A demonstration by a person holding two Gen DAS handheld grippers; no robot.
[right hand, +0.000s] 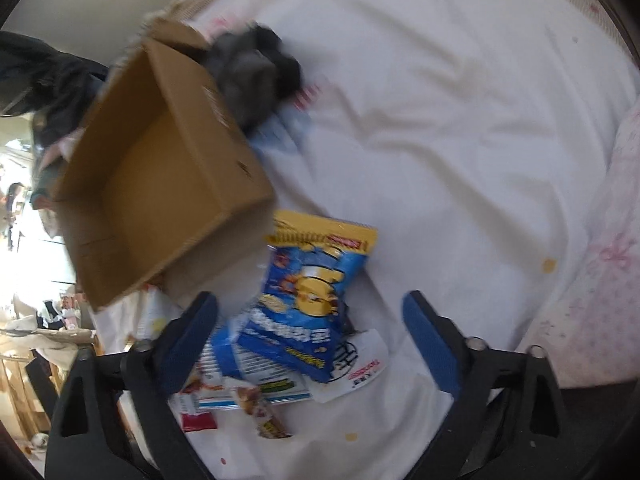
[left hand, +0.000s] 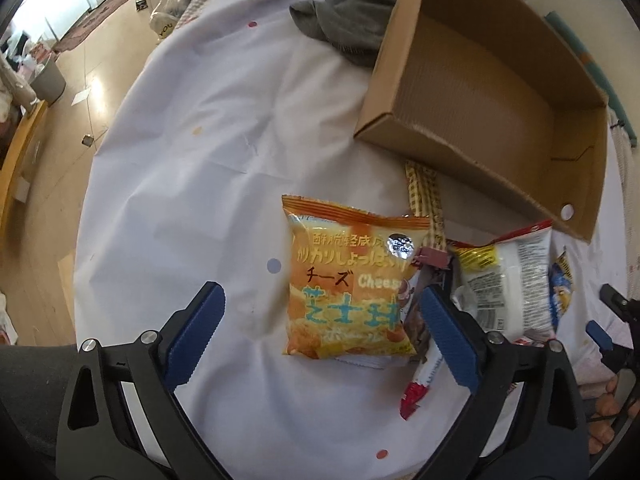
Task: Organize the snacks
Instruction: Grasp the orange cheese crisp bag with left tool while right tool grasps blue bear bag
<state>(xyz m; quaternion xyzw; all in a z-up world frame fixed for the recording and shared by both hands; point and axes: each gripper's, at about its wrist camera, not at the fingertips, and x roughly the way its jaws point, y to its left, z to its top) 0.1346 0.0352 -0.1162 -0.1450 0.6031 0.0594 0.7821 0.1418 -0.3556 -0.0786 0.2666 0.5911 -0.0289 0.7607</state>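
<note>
On white creased bedsheet (left hand: 208, 128): brown corrugated cardboard box (left hand: 480, 92) holds nothing; glossy orange cheese-snack bag (left hand: 344, 280) between left hand-held gripper (left hand: 320, 336) jaws, apart; right hand-held gripper (right hand: 310, 344) apart over blue-yellow crinkly snack bag (right hand: 308, 288).

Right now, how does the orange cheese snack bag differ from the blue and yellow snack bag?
The orange cheese snack bag lies flat and alone on the white sheet; the blue and yellow snack bag rests on a pile of other packets. The orange one sits clear of the cardboard box; the blue one lies against its corner. Both are outside the box.
</note>
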